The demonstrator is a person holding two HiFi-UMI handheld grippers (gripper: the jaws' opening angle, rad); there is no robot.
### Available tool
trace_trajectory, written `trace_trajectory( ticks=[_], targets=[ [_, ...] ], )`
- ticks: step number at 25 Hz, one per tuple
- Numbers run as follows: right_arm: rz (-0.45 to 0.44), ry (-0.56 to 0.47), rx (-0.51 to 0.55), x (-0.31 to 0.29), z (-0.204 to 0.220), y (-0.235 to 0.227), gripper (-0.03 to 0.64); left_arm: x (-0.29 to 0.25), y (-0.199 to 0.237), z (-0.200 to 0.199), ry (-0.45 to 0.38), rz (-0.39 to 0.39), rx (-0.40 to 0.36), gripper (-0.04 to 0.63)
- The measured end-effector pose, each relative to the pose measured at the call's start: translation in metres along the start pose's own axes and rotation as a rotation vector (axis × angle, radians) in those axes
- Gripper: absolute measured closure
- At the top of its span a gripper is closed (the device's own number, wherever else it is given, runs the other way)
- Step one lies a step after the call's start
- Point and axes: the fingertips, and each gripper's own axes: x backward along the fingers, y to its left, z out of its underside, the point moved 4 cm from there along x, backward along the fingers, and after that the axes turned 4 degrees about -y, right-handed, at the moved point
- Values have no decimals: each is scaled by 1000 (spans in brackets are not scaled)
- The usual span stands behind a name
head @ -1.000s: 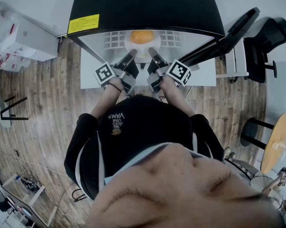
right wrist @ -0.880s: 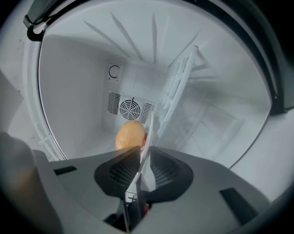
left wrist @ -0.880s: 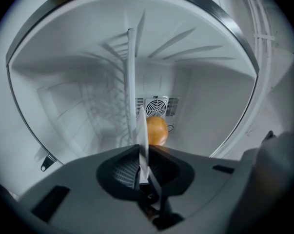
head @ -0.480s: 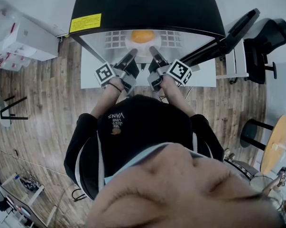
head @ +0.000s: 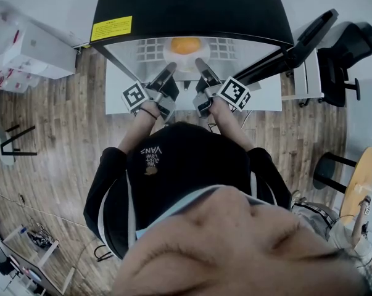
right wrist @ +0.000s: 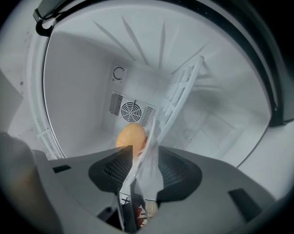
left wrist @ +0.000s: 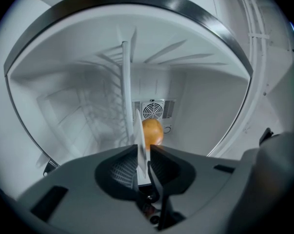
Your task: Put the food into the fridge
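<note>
An orange round food (head: 186, 45) lies on a white plate (head: 184, 63) inside the open fridge (head: 186, 8). My left gripper (head: 166, 74) is shut on the plate's near rim; in the left gripper view the rim (left wrist: 140, 138) shows edge-on, pinched between the pads, with the food (left wrist: 152, 131) behind it. My right gripper (head: 202, 68) is at the rim's right side. Its jaws are opening: in the right gripper view the rim (right wrist: 147, 165) stands between the spread pads of the gripper (right wrist: 143, 156), with the food (right wrist: 132, 136) beyond.
A fan vent (left wrist: 153, 110) sits on the fridge's back wall, and a white wire shelf (left wrist: 124, 94) runs through the cavity. The fridge door (head: 306, 39) hangs open at the right. An office chair (head: 346, 54), a round table (head: 358, 180) and white boxes (head: 25, 45) stand around.
Both grippers have pushed the plate with the food slightly deeper into the fridge. The right gripper's jaws have spread apart around the rim.
</note>
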Motion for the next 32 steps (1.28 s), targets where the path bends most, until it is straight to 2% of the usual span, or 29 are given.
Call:
trace_trajectory(
  ticks=[14, 19, 21, 24, 29, 32],
  targets=[
    [7, 7, 150, 15, 1, 6, 459, 18, -3, -2, -16, -19, -137, 537],
    [27, 2, 237, 23, 1, 7, 459, 25, -7, 0, -26, -36, -222, 537],
    [34, 1, 266, 25, 1, 7, 459, 27, -8, -1, -14, -48, -284, 537],
    [36, 0, 278, 27, 1, 8, 459, 29, -11, -5, 15, -60, -425, 537],
    [45, 0, 344, 31, 3, 8, 462, 33, -10, -1, 54, -75, -552, 537],
    [51, 6, 402, 34, 5, 9, 495, 32, -12, 4, 89, -71, -619, 537]
  ],
)
